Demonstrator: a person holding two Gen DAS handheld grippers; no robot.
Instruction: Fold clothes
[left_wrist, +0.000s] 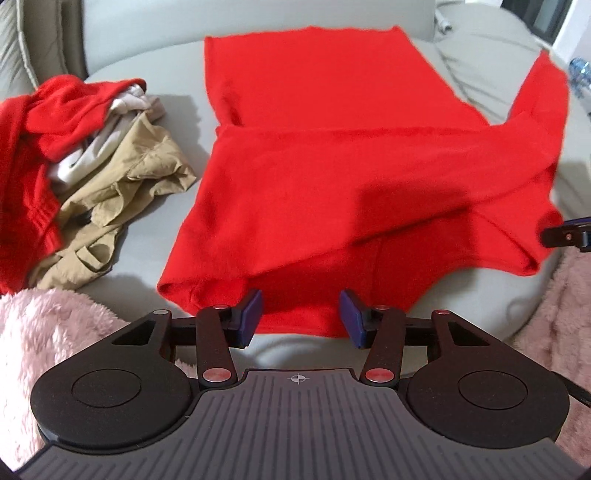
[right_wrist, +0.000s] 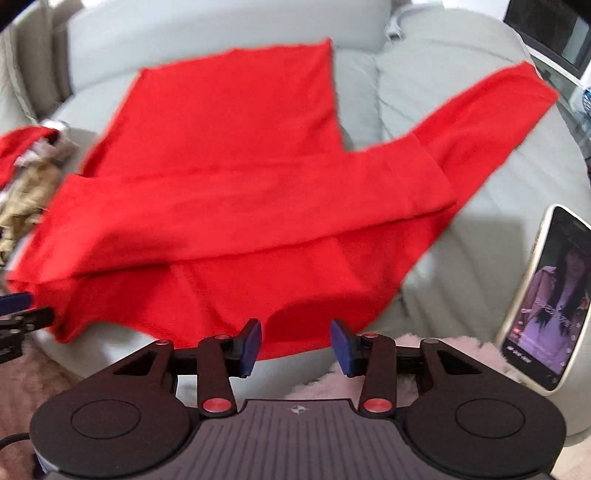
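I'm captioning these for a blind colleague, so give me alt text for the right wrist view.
A red long-sleeved top lies spread on a grey sofa, one sleeve folded across its body, with the open, empty right gripper at its near edge. A lit phone leans at the right.

Sweater (left_wrist: 314, 155) lay spread flat on the sofa seat (left_wrist: 177, 122), body running away from the cameras, near edge toward the tools. One sleeve was folded across the body; the other sleeve (right_wrist: 491, 122) stuck out to the right and away, on the seat cushion. Pile of clothes (left_wrist: 92, 166) sat left of the sweater, just beside it, not touching it in the left wrist view. Fluffy blanket (left_wrist: 48, 339) lay in front of the seat edge. Phone (right_wrist: 543, 295) stood propped at the right, near the blanket. Left tool (left_wrist: 301, 319) and right tool (right_wrist: 295, 345) hung over the sweater's near edge, left tool toward the sweater's left side, right tool toward its right side.
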